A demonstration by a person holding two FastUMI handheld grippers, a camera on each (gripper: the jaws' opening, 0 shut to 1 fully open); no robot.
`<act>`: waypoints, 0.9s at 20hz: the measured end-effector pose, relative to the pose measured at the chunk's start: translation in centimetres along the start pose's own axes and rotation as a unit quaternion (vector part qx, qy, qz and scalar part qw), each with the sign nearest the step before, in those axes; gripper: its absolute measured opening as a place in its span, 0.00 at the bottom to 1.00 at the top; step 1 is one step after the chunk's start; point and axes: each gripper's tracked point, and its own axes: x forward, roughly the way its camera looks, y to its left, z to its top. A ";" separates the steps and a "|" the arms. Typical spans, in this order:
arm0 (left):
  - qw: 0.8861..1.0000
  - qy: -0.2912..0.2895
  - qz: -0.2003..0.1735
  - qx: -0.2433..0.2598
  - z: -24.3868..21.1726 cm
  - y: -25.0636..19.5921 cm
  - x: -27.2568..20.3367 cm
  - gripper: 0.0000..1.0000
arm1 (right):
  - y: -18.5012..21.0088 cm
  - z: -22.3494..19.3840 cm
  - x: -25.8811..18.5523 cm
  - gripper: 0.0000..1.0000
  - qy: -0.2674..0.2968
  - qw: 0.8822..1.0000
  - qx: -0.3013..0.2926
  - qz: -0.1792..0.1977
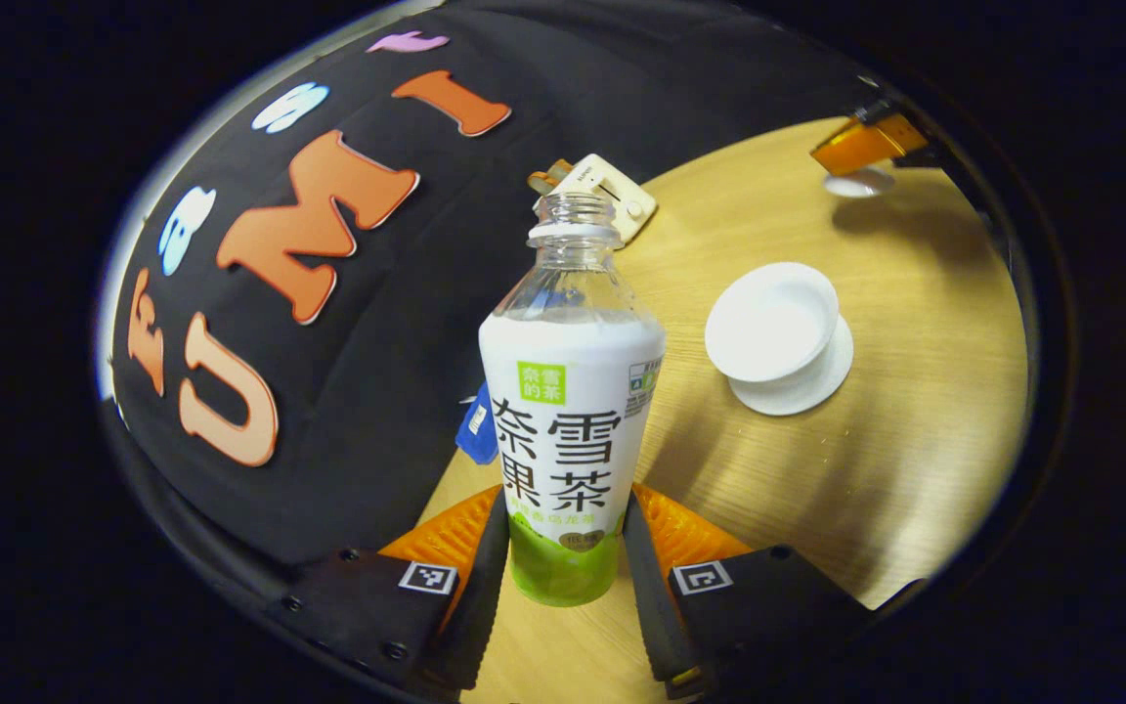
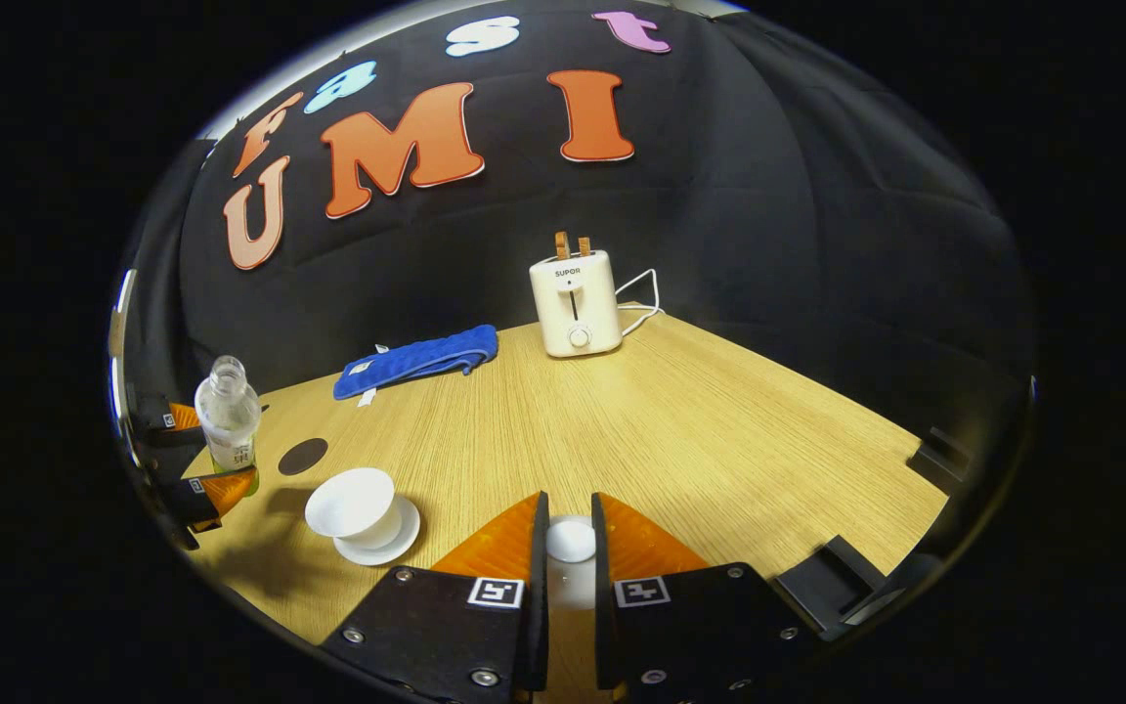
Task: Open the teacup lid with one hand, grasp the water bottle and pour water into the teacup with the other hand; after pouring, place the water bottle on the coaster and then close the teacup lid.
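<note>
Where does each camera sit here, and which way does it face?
Left gripper view: rides on the left tool, looking forward along its fingers, which grip an uncapped water bottle; beyond are the open teacup on its saucer, the toaster and the right tool.
Right gripper view: rides on the right tool, which holds the white lid, facing the toaster, a blue cloth and a dark coaster.
Shared: table, teacup, bottle, toaster.
</note>
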 end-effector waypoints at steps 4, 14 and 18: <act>0.997 0.021 -0.032 0.061 -0.6 -1.7 0.8 0.66 | -0.4 -0.1 0.0 0.19 0.001 1.000 0.005 -0.001; 0.974 0.040 -0.032 0.219 -0.2 0.1 0.7 0.63 | -0.6 -0.8 0.4 0.19 0.011 1.000 0.011 0.002; 0.961 0.046 -0.034 0.270 0.0 0.7 0.4 0.63 | -0.7 -1.1 0.3 0.20 0.016 1.000 0.011 0.003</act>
